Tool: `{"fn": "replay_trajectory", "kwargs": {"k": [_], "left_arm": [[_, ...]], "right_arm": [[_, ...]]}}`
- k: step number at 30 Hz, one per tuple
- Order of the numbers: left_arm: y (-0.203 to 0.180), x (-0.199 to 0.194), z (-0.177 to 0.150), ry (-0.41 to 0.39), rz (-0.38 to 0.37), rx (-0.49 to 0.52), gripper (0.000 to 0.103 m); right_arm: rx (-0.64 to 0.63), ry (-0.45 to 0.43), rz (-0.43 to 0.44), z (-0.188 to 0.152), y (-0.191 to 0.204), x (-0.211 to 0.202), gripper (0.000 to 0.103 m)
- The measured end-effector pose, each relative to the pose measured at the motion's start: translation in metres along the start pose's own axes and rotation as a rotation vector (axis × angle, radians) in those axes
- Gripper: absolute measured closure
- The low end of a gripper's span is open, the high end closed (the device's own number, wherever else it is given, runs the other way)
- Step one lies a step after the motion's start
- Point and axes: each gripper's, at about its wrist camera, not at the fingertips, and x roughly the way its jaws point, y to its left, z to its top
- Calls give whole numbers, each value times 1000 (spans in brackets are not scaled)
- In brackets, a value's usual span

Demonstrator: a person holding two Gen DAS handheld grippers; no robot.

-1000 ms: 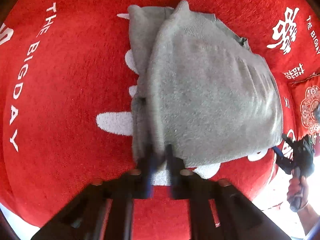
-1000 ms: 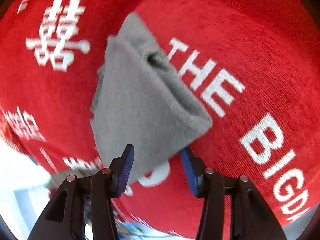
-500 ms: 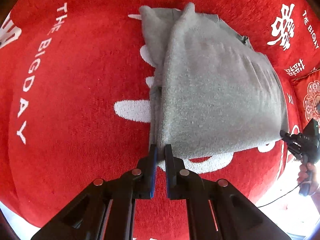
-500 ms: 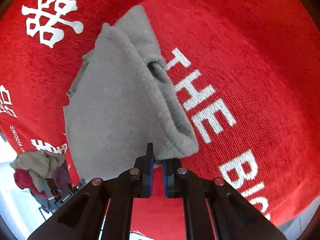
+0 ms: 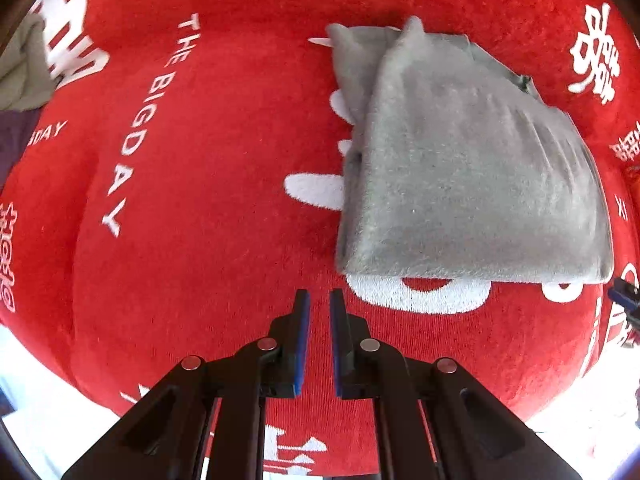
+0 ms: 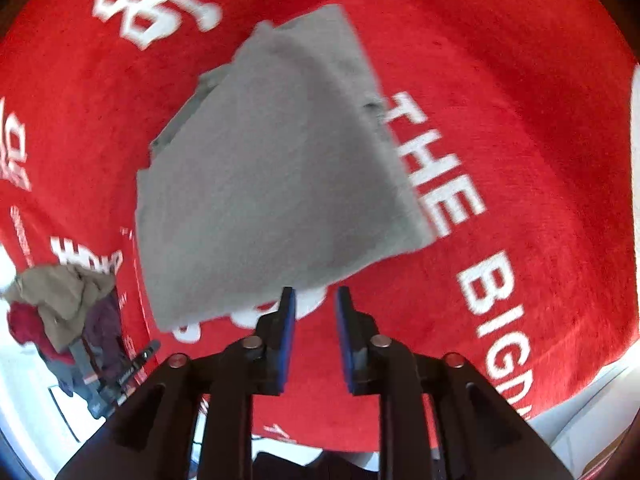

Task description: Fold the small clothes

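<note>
A grey folded garment (image 5: 464, 168) lies flat on the red cloth with white lettering (image 5: 192, 208). My left gripper (image 5: 319, 300) hangs just short of the garment's near left corner, its jaws a narrow gap apart and holding nothing. In the right wrist view the same garment (image 6: 272, 184) lies ahead. My right gripper (image 6: 315, 300) is open and empty, just off the garment's near edge. The tip of the right gripper shows at the left wrist view's right edge (image 5: 626, 300).
A pile of other clothes (image 6: 60, 308) sits beyond the cloth's edge at the left of the right wrist view. A grey-green cloth (image 5: 24, 68) lies at the far left of the left wrist view. The cloth's near edge (image 5: 60, 384) drops to a white floor.
Both grippers were shut on the garment's near edge half a second ago. Both have let go, opened and pulled back; the garment now lies flat.
</note>
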Motion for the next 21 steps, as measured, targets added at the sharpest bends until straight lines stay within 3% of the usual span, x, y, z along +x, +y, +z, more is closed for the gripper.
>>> {"fn": "replay_trajectory", "kwargs": {"k": [1, 2, 3, 12, 16, 21], "left_arm": [[1, -1, -1, 4, 4, -8, 68], [3, -1, -2, 2, 8, -20, 24], [4, -3, -4, -14, 13, -26, 10], [-2, 5, -6, 6, 55, 4, 10], [1, 9, -6, 26, 1, -23, 10], [2, 12, -6, 27, -11, -42, 10]], "right_arm": [[-19, 8, 1, -2, 6, 0, 65], [-45, 23, 8, -5, 17, 4, 58], [-60, 33, 14, -7, 22, 6, 56], [-220, 154, 39, -34, 84, 52, 52], [-239, 198, 65, -45, 100, 69, 51], [-253, 244, 80, -55, 113, 85, 47]]}}
